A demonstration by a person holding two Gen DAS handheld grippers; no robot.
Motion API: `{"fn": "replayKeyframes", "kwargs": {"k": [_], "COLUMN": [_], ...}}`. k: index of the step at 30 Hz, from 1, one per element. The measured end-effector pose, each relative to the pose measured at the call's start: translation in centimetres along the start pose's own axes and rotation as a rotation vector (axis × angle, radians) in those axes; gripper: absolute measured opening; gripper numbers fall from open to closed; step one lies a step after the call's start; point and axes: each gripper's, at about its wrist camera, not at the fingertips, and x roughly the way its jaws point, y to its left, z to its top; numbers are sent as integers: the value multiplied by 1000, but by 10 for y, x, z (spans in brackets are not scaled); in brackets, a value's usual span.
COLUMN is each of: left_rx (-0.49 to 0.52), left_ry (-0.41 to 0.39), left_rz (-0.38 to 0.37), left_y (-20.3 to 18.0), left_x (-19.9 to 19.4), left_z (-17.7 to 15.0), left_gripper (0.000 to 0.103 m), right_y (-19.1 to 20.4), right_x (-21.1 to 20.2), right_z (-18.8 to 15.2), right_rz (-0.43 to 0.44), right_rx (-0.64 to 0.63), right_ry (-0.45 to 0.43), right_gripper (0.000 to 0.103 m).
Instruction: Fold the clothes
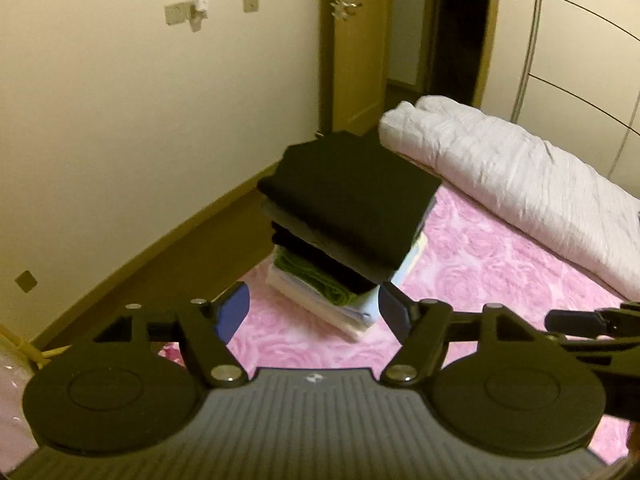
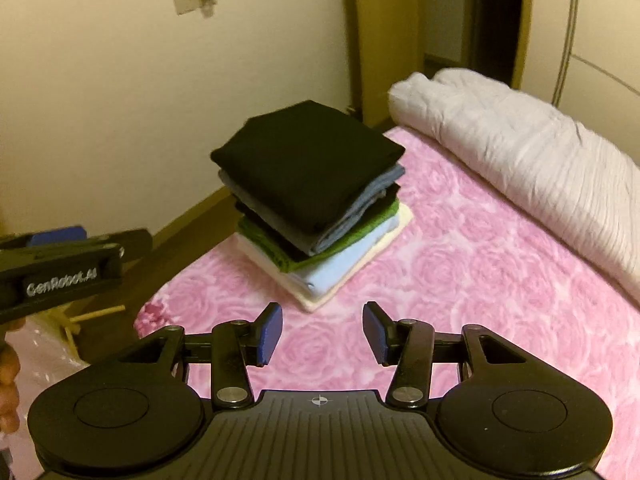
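Note:
A stack of folded clothes (image 1: 352, 200) stands near the corner of the bed, with a black piece on top and grey, green, pale blue and cream layers under it. My left gripper (image 1: 312, 308) is open just in front of the stack's near corner, and its blue pads touch nothing. In the right wrist view the same stack (image 2: 308, 164) sits a little farther off. My right gripper (image 2: 323, 332) is open over the pink blanket with nothing between its fingers. The left gripper's black body (image 2: 60, 268) shows at that view's left edge.
A pink rose-patterned blanket (image 2: 460, 280) covers the bed. A rolled white duvet (image 2: 520, 160) lies along the far right side. The wooden floor (image 1: 160, 272) and a cream wall are to the left of the bed, and an open doorway (image 1: 460, 28) is behind.

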Motion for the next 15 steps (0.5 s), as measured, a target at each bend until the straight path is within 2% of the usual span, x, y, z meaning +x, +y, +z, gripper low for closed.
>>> {"fn": "replayKeyframes", "kwargs": {"k": [2,8,12,15], "left_rx": [6,2,7,-13], "left_ry": [15,97,126,128], "left_rz": [-17,-13,-6,33], "left_y": [2,-4,-16,-27], "left_x": [9,31,37,36], "left_z": [1,-11,-20,-28], "left_gripper": [68,66,65,65], "right_y": [-1,0,-6,-13], "right_x": [7,30,38,44], "right_z": [4,5,0,-5], "right_rz": [1,-86,-60,-43], "right_rx": [16,-33,-54,-74], "right_ry": [9,65,88,109], "right_gripper": [48,49,49,49]}}
